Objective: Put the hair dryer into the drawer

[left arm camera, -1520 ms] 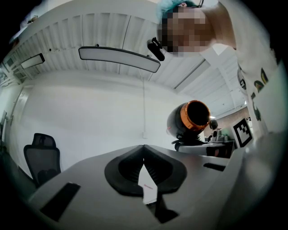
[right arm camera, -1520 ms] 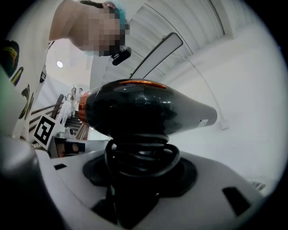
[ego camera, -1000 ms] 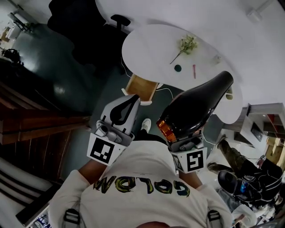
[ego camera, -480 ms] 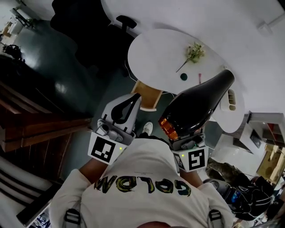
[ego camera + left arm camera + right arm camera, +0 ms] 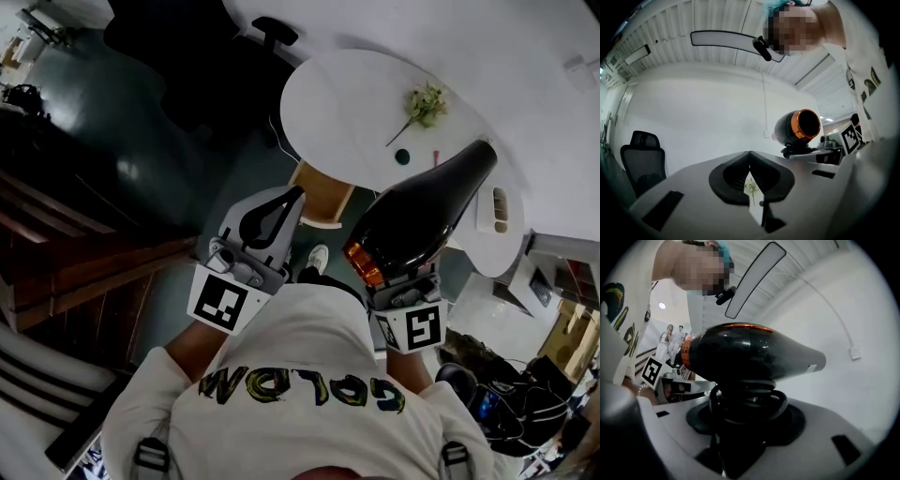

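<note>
Moved closer to white worktop (image 5: 356, 112) and wooden drawer (image 5: 323, 194) under its edge. Gripping hair dryer (image 5: 422, 220) by its handle in right tongs (image 5: 745, 414), aloft, short of drawer; left tongs (image 5: 283, 206) pinched together, empty. Picked up already; still to place inside.

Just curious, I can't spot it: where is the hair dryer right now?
Head view, right of centre: the hair dryer is held by its handle in the right gripper, narrow end toward the white table.
</note>
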`<state>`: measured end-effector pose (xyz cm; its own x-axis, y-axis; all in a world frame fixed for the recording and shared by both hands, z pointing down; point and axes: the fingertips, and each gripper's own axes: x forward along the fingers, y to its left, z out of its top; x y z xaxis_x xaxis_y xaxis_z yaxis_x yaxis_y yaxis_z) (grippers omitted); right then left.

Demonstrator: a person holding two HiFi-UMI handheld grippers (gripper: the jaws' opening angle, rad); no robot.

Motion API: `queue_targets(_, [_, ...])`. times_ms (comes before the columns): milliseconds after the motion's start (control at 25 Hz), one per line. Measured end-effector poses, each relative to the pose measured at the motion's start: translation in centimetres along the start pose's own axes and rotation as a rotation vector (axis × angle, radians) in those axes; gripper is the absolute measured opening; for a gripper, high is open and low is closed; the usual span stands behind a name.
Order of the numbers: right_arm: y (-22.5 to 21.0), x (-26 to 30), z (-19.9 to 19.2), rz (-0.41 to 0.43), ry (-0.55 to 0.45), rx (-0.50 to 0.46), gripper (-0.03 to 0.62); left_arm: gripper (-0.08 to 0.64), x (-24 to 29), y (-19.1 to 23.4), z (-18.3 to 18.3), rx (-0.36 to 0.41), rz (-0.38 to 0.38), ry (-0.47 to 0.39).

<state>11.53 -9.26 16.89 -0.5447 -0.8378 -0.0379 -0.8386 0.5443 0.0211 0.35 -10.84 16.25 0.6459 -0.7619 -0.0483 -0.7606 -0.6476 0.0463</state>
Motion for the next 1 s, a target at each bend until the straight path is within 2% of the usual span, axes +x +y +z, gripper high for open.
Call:
queue_targets(320, [0.7,0.4,-6.4,0.022,0.120,0.047,0.247,0.012,-0.1,1.9,-6.1,-0.049,-0.010,0.097])
queue_targets(480, [1.6,0.4,-9.8,0.067,0.195,0.050,0.247,0.012,0.0,2.5,-9.4,-0.070,-0.029,0.153])
queue_targets(840, [4.6,-0.7,-20.0,0.264,0.406,0.113,0.247,0.012,0.7,3.2,-17.4,-0.093,-0.073,0.251])
queue_targets(1000, [6.2,-1.7,-24.5,0.383,0.498,0.154,0.247,0.012,1.0,3.7,-21.4,-0.104,-0.074,0.295])
